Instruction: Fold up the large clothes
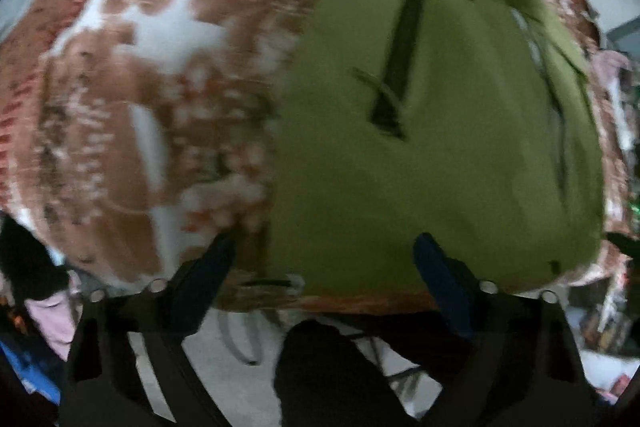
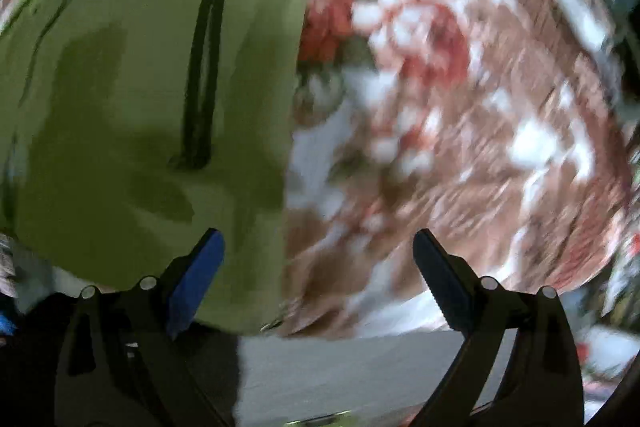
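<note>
An olive-green garment (image 1: 440, 147) with a dark pocket slit (image 1: 400, 63) lies flat on a brown, white and red floral blanket (image 1: 140, 87). My left gripper (image 1: 324, 247) hangs open above the garment's lower left corner, with nothing between its blue pads (image 1: 430, 255). In the right wrist view the same green garment (image 2: 140, 127) fills the left half, its straight right edge running down the middle. My right gripper (image 2: 318, 243) is open over that edge near the lower right corner, holding nothing. Both views are motion-blurred.
The floral blanket (image 2: 460, 107) covers a bed whose near edge (image 1: 360, 303) lies just below the fingertips. Beyond it is grey floor (image 2: 360, 367) and a dark shape, perhaps a foot (image 1: 320, 367). Clutter and pink cloth (image 1: 52, 319) sit at the left margin.
</note>
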